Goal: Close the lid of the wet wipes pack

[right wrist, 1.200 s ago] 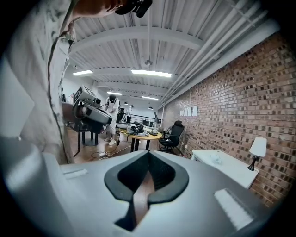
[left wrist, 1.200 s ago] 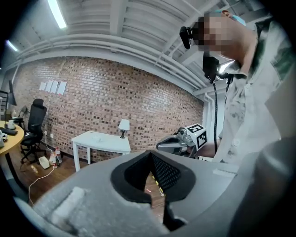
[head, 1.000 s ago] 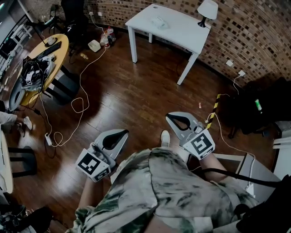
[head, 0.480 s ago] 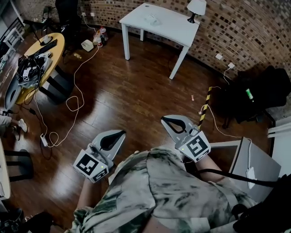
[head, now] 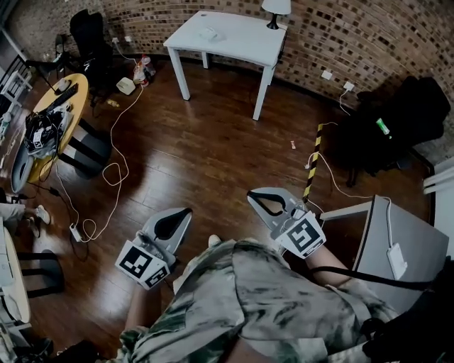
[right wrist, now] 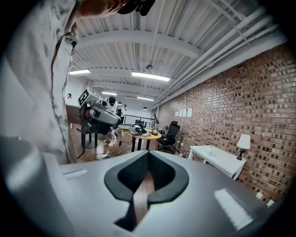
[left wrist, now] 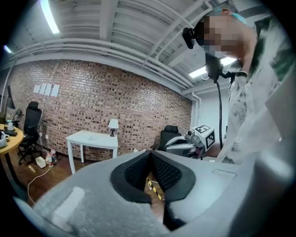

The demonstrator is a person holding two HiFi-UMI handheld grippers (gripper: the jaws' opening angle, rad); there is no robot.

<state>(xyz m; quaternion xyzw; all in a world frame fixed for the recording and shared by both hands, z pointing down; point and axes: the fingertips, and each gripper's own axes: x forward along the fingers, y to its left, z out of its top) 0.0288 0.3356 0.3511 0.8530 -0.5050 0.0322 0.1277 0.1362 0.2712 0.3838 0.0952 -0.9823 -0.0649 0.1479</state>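
Note:
A small pale pack, probably the wet wipes pack (head: 209, 32), lies on the white table (head: 241, 44) at the far side of the room, too small to show its lid. My left gripper (head: 186, 210) and right gripper (head: 250, 193) are held low in front of the person's body, far from the table. Both are shut with nothing between the jaws. The left gripper view shows its closed jaws (left wrist: 150, 152) pointing toward the white table (left wrist: 90, 137). In the right gripper view the closed jaws (right wrist: 148, 152) point along the brick wall, with the table (right wrist: 215, 157) at the right.
A lamp (head: 275, 8) stands on the table's far corner. A yellow round table (head: 42, 117) with clutter is at the left. Cables (head: 113, 170) trail over the wooden floor. A black-yellow strip (head: 312, 159), dark bags (head: 394, 120) and a grey cabinet top (head: 401, 241) are at the right.
The head view has swung to the right, so the white table slid left in the picture. Both grippers stayed shut and low, shifting only slightly.

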